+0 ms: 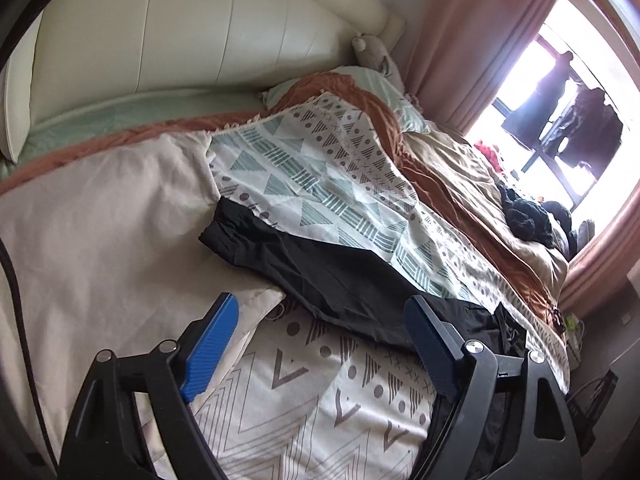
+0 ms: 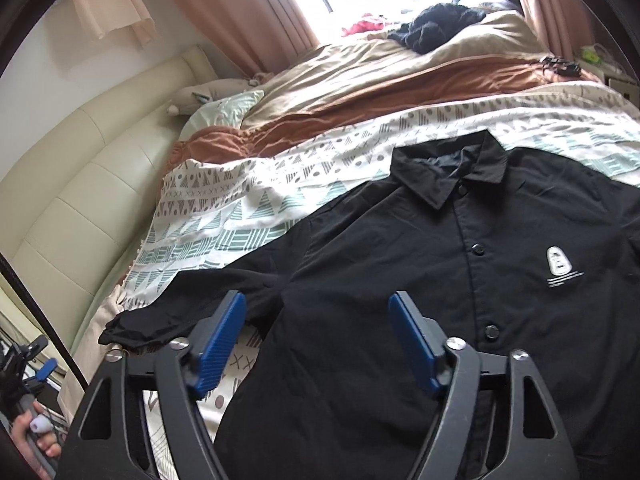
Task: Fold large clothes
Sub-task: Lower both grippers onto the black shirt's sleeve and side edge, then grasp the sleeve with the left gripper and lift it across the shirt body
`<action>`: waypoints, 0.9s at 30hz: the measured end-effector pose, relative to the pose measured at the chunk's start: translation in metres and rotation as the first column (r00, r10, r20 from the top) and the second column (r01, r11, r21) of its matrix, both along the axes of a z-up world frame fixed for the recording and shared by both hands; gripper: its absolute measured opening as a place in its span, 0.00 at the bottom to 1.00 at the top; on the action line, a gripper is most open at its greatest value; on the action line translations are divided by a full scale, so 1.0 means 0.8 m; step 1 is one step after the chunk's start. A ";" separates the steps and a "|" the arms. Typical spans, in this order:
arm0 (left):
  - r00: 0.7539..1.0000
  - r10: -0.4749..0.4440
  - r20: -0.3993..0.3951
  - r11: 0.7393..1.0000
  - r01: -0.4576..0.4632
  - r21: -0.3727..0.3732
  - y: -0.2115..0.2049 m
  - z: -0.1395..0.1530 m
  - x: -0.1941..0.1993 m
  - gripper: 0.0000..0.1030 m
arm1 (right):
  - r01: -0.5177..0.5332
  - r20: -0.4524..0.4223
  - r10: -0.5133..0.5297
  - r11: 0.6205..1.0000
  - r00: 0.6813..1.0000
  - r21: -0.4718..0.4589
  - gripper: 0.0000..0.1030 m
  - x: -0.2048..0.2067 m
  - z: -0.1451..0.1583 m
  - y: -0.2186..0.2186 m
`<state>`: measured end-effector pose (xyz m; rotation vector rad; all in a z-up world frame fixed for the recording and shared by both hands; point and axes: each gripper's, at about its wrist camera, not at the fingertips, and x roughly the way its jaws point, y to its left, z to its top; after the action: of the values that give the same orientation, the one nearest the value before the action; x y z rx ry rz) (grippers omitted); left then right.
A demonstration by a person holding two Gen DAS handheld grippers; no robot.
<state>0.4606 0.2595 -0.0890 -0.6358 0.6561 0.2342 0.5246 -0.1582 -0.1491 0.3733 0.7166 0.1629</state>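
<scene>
A black button-up shirt (image 2: 400, 260) lies front up on the patterned blanket (image 2: 240, 216), its collar (image 2: 452, 172) toward the window and a white logo (image 2: 560, 266) on the chest. Its sleeve (image 2: 180, 304) stretches out to the left. My right gripper (image 2: 317, 298) hovers open over the spot where sleeve meets body, with nothing pressed between the blue pads. In the left wrist view the same sleeve (image 1: 320, 264) runs across the blanket (image 1: 320, 184). My left gripper (image 1: 320, 302) stands open just in front of it, the right finger over the shirt's edge.
A cream cloth (image 1: 100, 208) lies left of the sleeve, below the padded headboard (image 1: 180, 40). A dark clothes pile (image 2: 436, 24) sits on the tan duvet near the window. Pink curtains (image 1: 460, 40) frame it. A person's hand (image 2: 32, 444) shows at the lower left edge.
</scene>
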 end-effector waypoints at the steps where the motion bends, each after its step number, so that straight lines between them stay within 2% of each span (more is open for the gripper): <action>1: 1.000 0.006 -0.009 1.000 -0.007 -0.014 0.004 -0.007 0.008 0.83 | -0.002 -0.005 0.002 1.000 1.000 0.002 0.64 0.007 -0.003 0.000; 6: 0.997 0.014 -0.070 0.996 -0.020 -0.088 0.026 -0.049 0.049 0.82 | -0.024 -0.042 0.025 0.999 0.999 0.023 0.44 0.039 -0.020 0.003; 10: 0.993 0.036 -0.111 0.992 -0.049 -0.115 0.041 -0.078 0.072 0.82 | -0.035 -0.057 0.037 0.999 0.998 0.032 0.41 0.058 -0.029 0.006; 12: 0.991 0.044 -0.130 0.992 -0.059 -0.114 0.046 -0.086 0.082 0.73 | -0.039 -0.061 0.042 0.998 0.997 0.046 0.39 0.068 -0.031 0.007; 16: 0.981 0.067 -0.181 0.990 -0.089 -0.114 0.058 -0.105 0.106 0.70 | -0.047 -0.062 0.052 0.996 0.997 0.080 0.37 0.087 -0.038 0.006; 19: 0.975 0.091 -0.202 0.991 -0.109 -0.081 0.066 -0.111 0.119 0.50 | -0.055 -0.059 0.062 0.991 0.996 0.118 0.36 0.100 -0.045 0.009; 21: 0.975 0.095 -0.201 0.993 -0.108 -0.056 0.069 -0.110 0.125 0.25 | -0.062 -0.066 0.072 0.988 0.995 0.144 0.35 0.109 -0.055 0.012; 22: 0.976 0.091 -0.197 0.993 -0.104 -0.056 0.069 -0.107 0.126 0.20 | -0.072 -0.075 0.085 0.984 0.994 0.162 0.35 0.113 -0.063 0.014; 24: 0.981 0.074 -0.180 0.995 -0.085 -0.055 0.067 -0.099 0.127 0.11 | -0.084 -0.105 0.105 0.978 0.989 0.190 0.24 0.124 -0.079 0.019; 27: 0.989 0.051 -0.142 0.999 -0.053 -0.007 0.057 -0.071 0.129 0.10 | -0.079 -0.148 0.120 0.963 0.982 0.258 0.19 0.142 -0.106 0.020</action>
<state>0.5634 0.3051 -0.1462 -0.6517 0.7782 0.3267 0.6381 -0.1420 -0.2335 0.5983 0.8792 0.3233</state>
